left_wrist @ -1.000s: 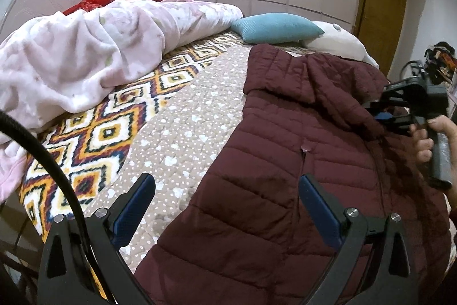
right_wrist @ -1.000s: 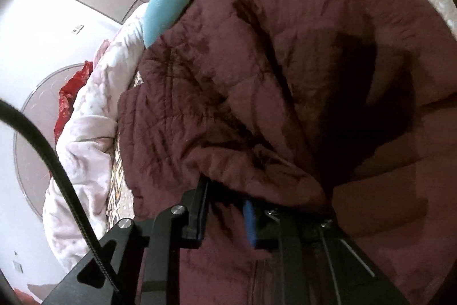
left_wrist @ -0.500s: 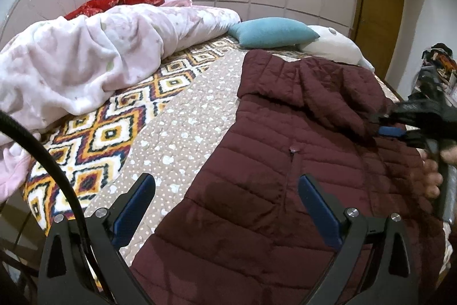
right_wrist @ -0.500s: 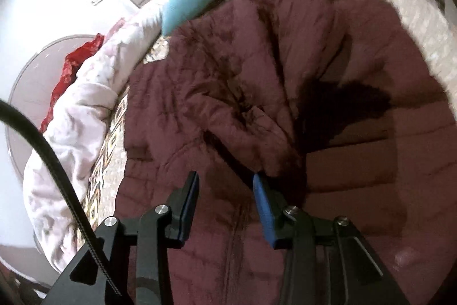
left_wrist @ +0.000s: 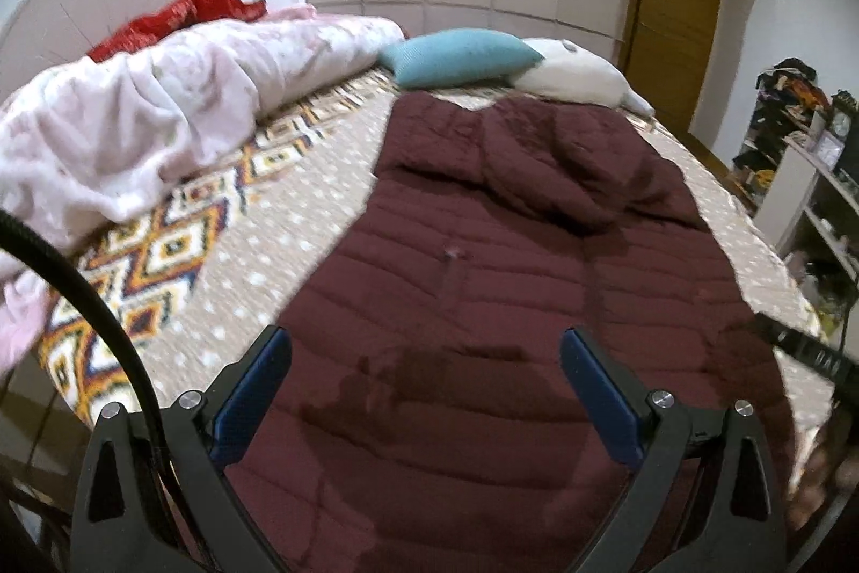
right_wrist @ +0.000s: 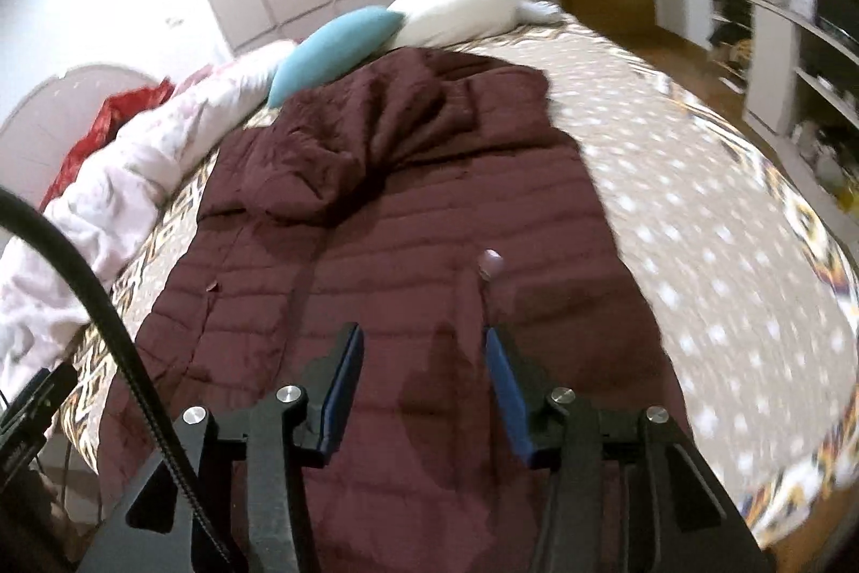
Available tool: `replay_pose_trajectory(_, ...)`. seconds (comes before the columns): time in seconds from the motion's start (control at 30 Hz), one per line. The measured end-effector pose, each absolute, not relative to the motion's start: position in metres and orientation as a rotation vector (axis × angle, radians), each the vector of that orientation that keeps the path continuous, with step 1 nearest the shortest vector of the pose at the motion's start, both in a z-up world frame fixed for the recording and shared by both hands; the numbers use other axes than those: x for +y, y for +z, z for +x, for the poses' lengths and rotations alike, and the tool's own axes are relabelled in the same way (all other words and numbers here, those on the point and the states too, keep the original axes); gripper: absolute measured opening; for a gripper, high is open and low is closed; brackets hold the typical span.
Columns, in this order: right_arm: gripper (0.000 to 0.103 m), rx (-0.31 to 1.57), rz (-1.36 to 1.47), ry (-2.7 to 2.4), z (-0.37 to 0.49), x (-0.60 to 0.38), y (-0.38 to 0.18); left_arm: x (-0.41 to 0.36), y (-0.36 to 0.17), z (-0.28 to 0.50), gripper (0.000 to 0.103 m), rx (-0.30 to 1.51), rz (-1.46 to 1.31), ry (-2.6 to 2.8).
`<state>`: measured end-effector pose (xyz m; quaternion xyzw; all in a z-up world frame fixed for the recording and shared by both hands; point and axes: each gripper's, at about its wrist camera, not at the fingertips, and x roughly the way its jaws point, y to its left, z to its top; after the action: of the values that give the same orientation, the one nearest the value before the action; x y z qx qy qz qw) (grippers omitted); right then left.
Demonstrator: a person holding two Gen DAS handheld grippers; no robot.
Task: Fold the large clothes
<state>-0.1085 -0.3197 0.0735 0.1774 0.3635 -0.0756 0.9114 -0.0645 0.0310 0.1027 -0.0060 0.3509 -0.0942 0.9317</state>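
Observation:
A dark maroon quilted jacket (left_wrist: 483, 283) lies spread lengthwise on the bed, its hood (left_wrist: 558, 165) bunched at the far end. It also shows in the right wrist view (right_wrist: 408, 261), with a zip pull (right_wrist: 491, 261) on its front. My left gripper (left_wrist: 424, 347) is open and empty above the jacket's near hem. My right gripper (right_wrist: 421, 347) is open and empty above the jacket's lower half. Both hang clear of the fabric.
The bed has a dotted beige and patterned cover (left_wrist: 225, 251). A rumpled pink-white duvet (left_wrist: 134, 122) and red cloth (left_wrist: 182, 14) lie at left. A teal pillow (left_wrist: 461, 57) and white pillow (left_wrist: 574, 73) sit past the hood. Shelves (left_wrist: 816, 197) stand at right.
My right gripper let go of the jacket's hood fabric, opened, and pulled back toward the hem. The hood dropped flat. My left gripper drew back a little and stayed open.

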Motion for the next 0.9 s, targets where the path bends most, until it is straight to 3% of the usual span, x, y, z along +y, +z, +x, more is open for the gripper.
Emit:
replay_pose_trajectory(0.5,0.059,0.64,0.233,-0.197,-0.184,-0.306,0.09,-0.018,0.117,-0.131,0.1,0.675,0.12,-0.213)
replay_pose_trajectory(0.9,0.063,0.658,0.154,-0.182,-0.194,-0.283,0.084,-0.038,0.118,-0.148,0.1,0.65,0.208,-0.248)
